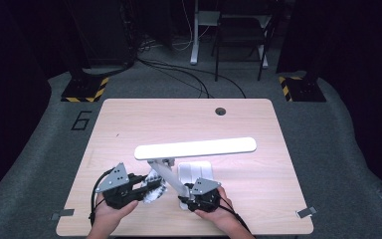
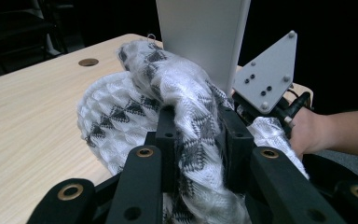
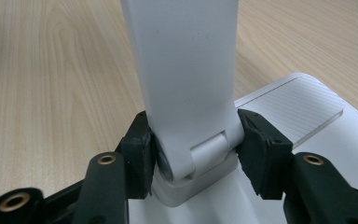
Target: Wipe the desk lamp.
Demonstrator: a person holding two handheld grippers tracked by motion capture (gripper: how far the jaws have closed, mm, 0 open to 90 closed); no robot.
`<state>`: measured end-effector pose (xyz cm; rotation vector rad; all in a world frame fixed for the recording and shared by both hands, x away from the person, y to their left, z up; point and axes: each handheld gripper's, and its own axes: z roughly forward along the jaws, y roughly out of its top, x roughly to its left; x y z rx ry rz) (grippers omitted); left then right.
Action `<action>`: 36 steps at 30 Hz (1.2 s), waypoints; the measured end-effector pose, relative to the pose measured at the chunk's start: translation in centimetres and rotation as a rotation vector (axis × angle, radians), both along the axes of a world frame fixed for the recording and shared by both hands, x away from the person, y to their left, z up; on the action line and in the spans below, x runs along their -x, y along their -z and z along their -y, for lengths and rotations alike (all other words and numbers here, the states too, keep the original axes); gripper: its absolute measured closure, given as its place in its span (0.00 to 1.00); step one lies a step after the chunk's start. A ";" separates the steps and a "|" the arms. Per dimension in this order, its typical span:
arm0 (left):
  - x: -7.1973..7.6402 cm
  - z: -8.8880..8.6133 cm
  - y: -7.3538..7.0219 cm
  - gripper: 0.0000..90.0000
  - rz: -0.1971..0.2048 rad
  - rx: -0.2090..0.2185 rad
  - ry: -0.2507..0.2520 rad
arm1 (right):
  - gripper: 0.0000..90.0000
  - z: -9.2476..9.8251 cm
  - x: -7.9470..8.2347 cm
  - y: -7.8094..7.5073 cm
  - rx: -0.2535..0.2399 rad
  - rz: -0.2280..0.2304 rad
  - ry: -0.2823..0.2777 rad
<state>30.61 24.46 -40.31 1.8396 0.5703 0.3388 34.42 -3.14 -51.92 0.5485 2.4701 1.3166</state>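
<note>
A white folding desk lamp (image 1: 195, 147) stands on the wooden table (image 1: 129, 119), its long head level above its flat base (image 1: 195, 169). My right gripper (image 1: 195, 195) is shut on the lamp's arm (image 3: 186, 70) just above the hinge at the base, with both pads (image 3: 142, 142) pressed to its sides. My left gripper (image 1: 146, 188) is shut on a white cloth with a grey zigzag pattern (image 2: 186, 107). The cloth (image 1: 155, 186) is bunched against the lower part of the lamp's arm (image 2: 200, 37), left of my right gripper.
A round cable hole (image 1: 221, 111) sits near the table's far edge. Grey tape tabs (image 1: 306, 212) mark the front corners. Beyond the table are stand bases with yellow-black stripes (image 1: 85, 89) and a dark chair frame (image 1: 241, 37).
</note>
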 end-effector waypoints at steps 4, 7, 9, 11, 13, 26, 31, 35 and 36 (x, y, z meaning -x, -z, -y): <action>0.3 -0.1 -1.1 0.81 0.008 0.004 -0.011 | 0.55 0.0 0.0 0.0 0.000 0.002 0.001; 0.6 -0.6 -2.4 0.81 0.020 0.001 -0.014 | 0.55 0.0 0.0 0.0 0.000 0.002 0.008; 0.7 -0.8 -3.1 0.81 0.022 0.004 -0.015 | 0.55 -0.1 0.0 0.0 -0.001 0.003 0.011; 0.7 -0.9 -3.7 0.81 0.018 0.000 -0.013 | 0.55 -0.1 0.0 0.0 -0.001 0.003 0.011; 0.7 -1.0 -4.3 0.81 0.016 -0.009 -0.019 | 0.55 -0.1 0.0 0.0 0.000 0.002 0.010; 1.3 -1.9 -7.6 0.82 0.059 -0.018 -0.040 | 0.55 0.0 0.0 0.0 0.013 0.011 -0.007; 1.4 -1.8 -8.1 0.81 0.069 -0.028 -0.035 | 0.55 0.0 0.0 0.0 0.015 0.012 -0.007; 1.3 -1.6 -8.0 0.81 0.069 -0.030 -0.029 | 0.55 0.0 0.0 0.0 0.017 0.010 -0.006; 1.3 -1.6 -7.9 0.81 0.070 -0.028 -0.026 | 0.55 0.0 0.0 0.0 0.017 0.009 -0.006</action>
